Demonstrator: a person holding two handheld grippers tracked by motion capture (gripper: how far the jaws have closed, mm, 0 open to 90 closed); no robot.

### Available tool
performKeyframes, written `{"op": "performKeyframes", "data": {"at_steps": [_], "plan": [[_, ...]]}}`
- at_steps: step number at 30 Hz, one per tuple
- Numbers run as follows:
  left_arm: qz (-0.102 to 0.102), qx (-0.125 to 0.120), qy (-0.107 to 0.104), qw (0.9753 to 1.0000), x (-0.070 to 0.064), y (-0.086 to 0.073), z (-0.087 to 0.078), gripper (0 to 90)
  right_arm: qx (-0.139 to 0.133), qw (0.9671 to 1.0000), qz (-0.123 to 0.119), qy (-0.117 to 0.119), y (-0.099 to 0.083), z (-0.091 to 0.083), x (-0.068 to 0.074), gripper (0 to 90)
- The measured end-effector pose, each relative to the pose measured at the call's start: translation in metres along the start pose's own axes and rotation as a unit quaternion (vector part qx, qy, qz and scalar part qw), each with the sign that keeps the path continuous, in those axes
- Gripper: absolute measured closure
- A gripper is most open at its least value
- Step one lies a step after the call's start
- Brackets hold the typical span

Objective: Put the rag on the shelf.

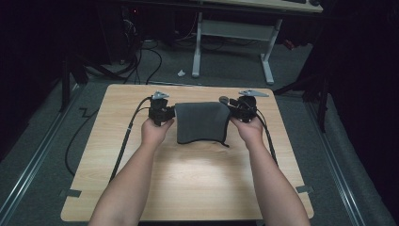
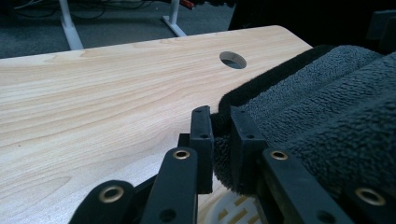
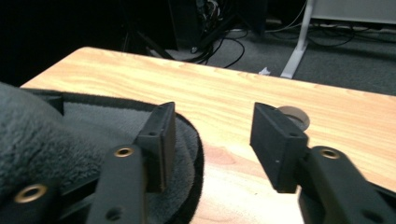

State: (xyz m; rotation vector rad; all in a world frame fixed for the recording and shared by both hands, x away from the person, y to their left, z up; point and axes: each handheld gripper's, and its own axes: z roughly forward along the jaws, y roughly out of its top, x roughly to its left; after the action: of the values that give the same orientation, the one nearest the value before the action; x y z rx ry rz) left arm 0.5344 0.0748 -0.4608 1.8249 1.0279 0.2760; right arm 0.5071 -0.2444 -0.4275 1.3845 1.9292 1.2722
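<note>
A dark grey fleecy towel (image 1: 202,122) lies folded in the middle of the far half of the wooden table (image 1: 188,183). My left gripper (image 1: 172,113) is at its upper left corner. In the left gripper view the jaws pinch a fold of the towel's black-bound edge (image 2: 221,119), so that gripper (image 2: 222,140) is shut on the towel (image 2: 327,102). My right gripper (image 1: 232,109) is at the upper right corner. It (image 3: 212,140) stands open, one jaw over the towel's edge (image 3: 187,144) and the other over bare wood.
A round cable hole (image 2: 232,59) sits in the table near its far edge, also seen as a grey grommet (image 3: 294,116) behind the right jaw. White desk legs (image 1: 197,47) and cables (image 1: 141,56) stand on the floor beyond the table.
</note>
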Motion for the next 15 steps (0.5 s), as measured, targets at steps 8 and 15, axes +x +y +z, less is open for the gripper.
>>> {"op": "performKeyframes", "data": {"at_steps": [8,15], "plan": [[-0.026,-0.015,0.011,0.9995,0.005,0.003,-0.009,61.3,-0.009,0.9999,-0.007,-0.011,0.004,-0.009,-0.006,42.5],[-0.024,-0.032,0.025,0.9989,0.006,0.004,-0.023,56.5,-0.020,0.9994,-0.011,-0.024,0.008,-0.020,-0.008,40.5]]}}
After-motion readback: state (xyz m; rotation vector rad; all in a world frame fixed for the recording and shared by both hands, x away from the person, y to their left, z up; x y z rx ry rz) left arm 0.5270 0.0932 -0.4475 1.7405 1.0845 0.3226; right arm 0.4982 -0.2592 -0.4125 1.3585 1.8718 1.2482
